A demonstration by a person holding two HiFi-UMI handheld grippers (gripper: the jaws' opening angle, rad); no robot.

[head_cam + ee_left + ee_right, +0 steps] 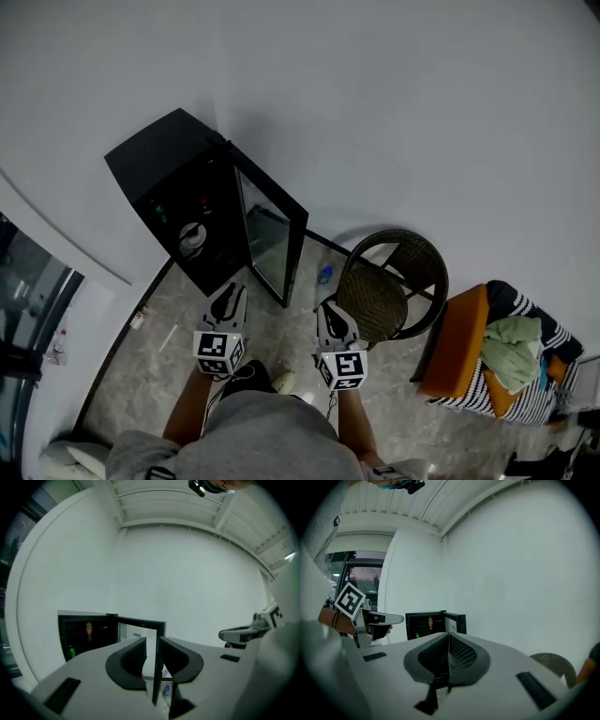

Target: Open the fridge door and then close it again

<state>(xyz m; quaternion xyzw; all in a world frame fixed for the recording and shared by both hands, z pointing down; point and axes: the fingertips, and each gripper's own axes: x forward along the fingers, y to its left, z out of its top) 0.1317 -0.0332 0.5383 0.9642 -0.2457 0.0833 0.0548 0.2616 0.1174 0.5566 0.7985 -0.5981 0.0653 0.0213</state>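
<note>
A small black fridge (173, 211) stands on the floor against the white wall, and its glass door (272, 234) is swung wide open toward me. Both grippers hover side by side a short way in front of it, touching nothing. My left gripper (228, 298) faces the door's free edge; in the left gripper view (152, 644) a narrow gap shows between its jaws, with nothing in it, and the door (140, 623) is seen beyond. My right gripper (330, 314) is shut and empty, jaws meeting (449, 637). The fridge (424, 625) lies ahead in the right gripper view.
A dark wicker chair (394, 277) stands just right of the open door, with a blue bottle (324, 274) on the floor between them. An orange stool with a green cloth (511, 352) is further right. Cans (88, 628) sit inside the fridge. Glass panels (28, 281) line the left.
</note>
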